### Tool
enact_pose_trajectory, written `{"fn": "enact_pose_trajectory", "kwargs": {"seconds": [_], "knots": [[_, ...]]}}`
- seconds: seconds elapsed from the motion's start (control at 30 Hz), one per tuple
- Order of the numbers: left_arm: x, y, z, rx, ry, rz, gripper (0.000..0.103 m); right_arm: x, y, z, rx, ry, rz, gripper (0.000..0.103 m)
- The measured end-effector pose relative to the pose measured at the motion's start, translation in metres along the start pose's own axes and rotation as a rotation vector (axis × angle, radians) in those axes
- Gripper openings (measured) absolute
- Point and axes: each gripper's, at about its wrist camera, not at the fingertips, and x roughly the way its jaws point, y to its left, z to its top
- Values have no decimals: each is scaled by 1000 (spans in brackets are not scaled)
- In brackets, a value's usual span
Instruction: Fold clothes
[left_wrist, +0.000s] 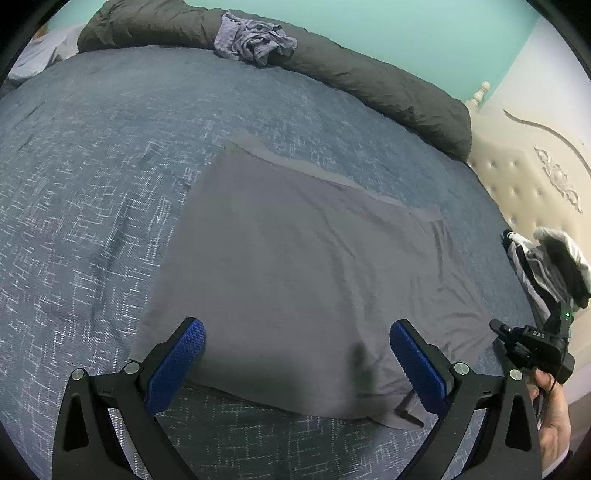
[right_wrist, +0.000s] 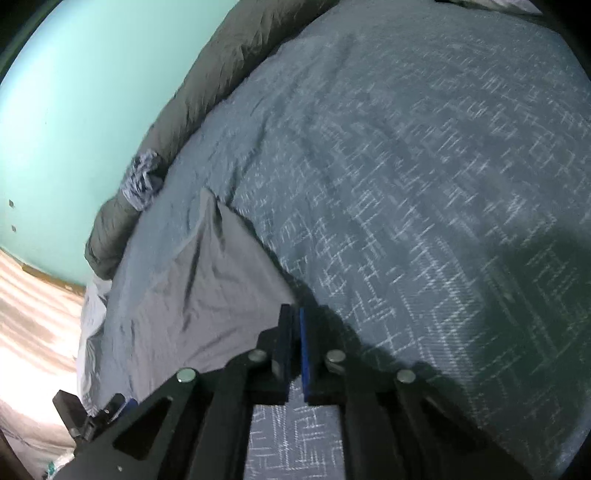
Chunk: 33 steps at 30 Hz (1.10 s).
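Observation:
A grey garment (left_wrist: 295, 266) lies spread flat on the blue patterned bedspread (left_wrist: 92, 184), its near edge folded under. My left gripper (left_wrist: 295, 354) is open and hovers over the garment's near edge, touching nothing. In the right wrist view the same grey garment (right_wrist: 192, 295) lies to the left. My right gripper (right_wrist: 293, 325) has its blue pads pressed together at the garment's near right corner; whether cloth is pinched between them is hidden.
A rolled dark grey duvet (left_wrist: 351, 74) runs along the far side by the teal wall, with a crumpled bluish garment (left_wrist: 255, 40) on it. A pile of striped clothes (left_wrist: 546, 269) lies at the right by the cream tufted headboard (left_wrist: 524, 184). The other handheld gripper (left_wrist: 532, 350) shows at the right edge.

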Motion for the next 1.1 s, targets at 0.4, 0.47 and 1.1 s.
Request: {"fn": "enact_pose_trajectory", "kwargs": {"seconds": [0.4, 0.47, 1.1], "knots": [[2, 2, 4, 2, -8, 11, 103, 13, -11, -7, 49, 36, -8, 3], [1, 2, 7, 3, -13, 8, 103, 12, -9, -5, 54, 40, -17, 6], [-4, 15, 17, -34, -38, -26, 103, 105, 92, 76, -334, 166, -109, 32]]}}
